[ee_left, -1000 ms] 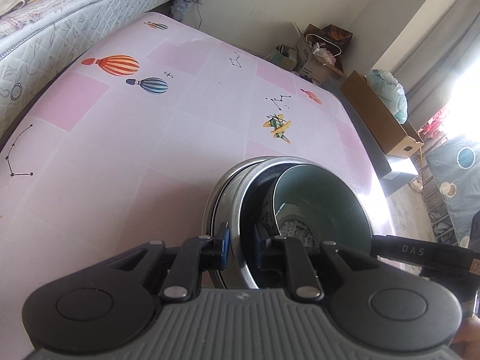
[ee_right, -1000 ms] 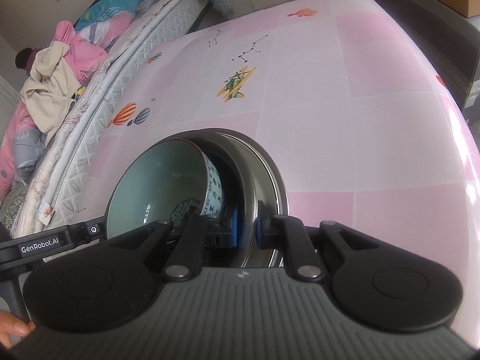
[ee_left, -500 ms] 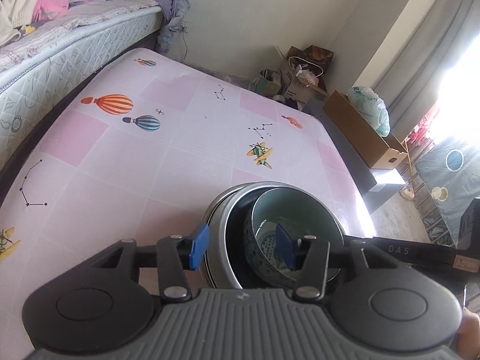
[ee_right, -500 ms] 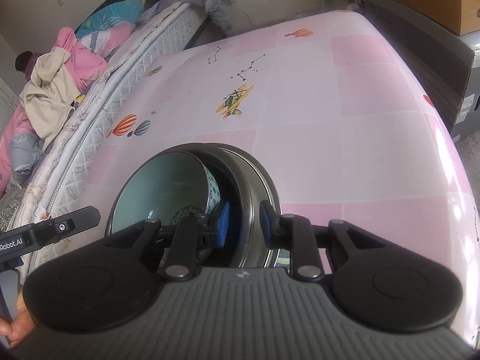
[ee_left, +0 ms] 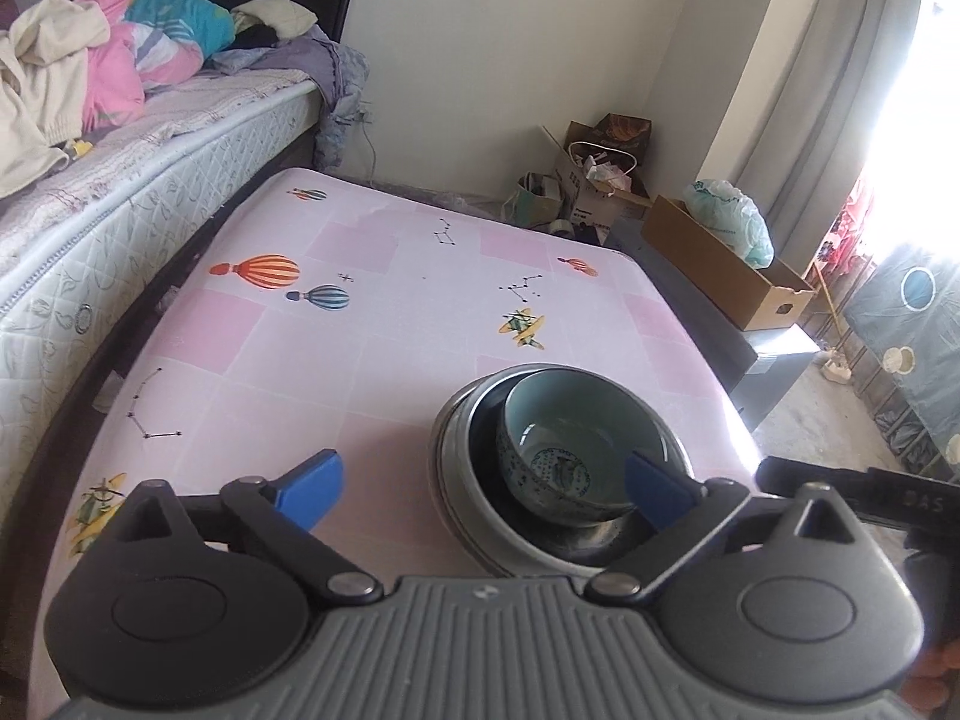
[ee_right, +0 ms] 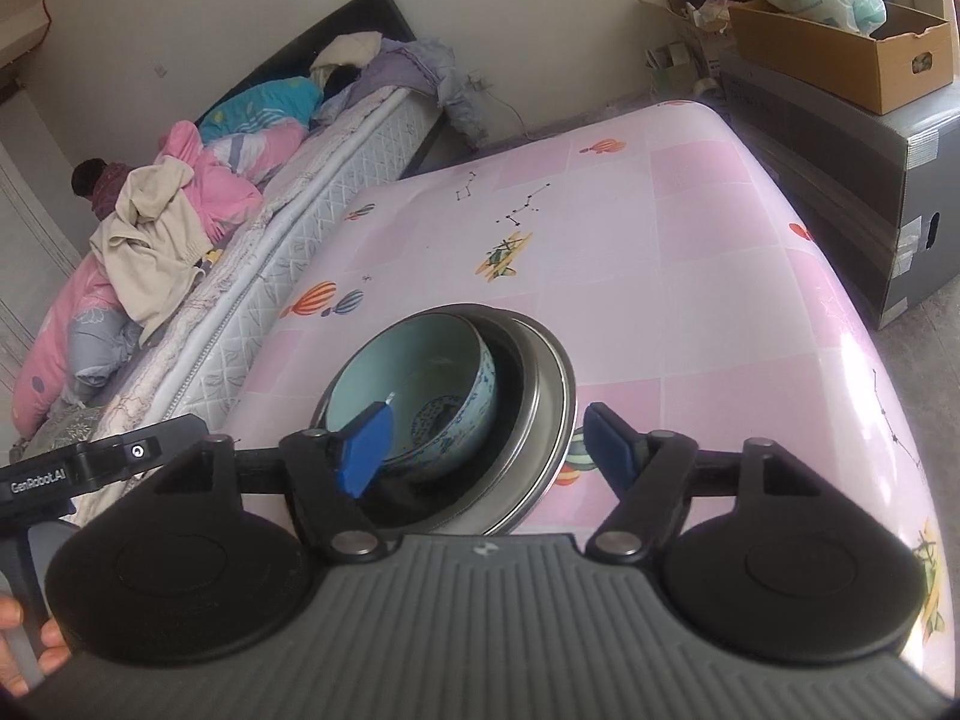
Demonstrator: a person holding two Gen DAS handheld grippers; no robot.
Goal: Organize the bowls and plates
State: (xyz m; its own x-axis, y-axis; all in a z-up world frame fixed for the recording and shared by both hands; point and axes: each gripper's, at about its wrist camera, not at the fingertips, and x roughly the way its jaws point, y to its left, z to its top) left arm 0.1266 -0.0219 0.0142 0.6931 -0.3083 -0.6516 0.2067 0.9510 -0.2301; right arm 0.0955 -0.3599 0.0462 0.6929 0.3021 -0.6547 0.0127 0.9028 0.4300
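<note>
Pink table [ee_left: 372, 360] under nested bowls [ee_left: 564, 456]; left tool [ee_left: 480, 483], right tool [ee_right: 489, 444] just opened wide, empty.

The steel bowl's [ee_left: 456, 480] near rim hides behind the left claw [ee_left: 480, 483].

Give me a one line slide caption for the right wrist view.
Right gripper, jaws just opened, above a patterned bowl nested in a steel bowl on the pink table.
</note>
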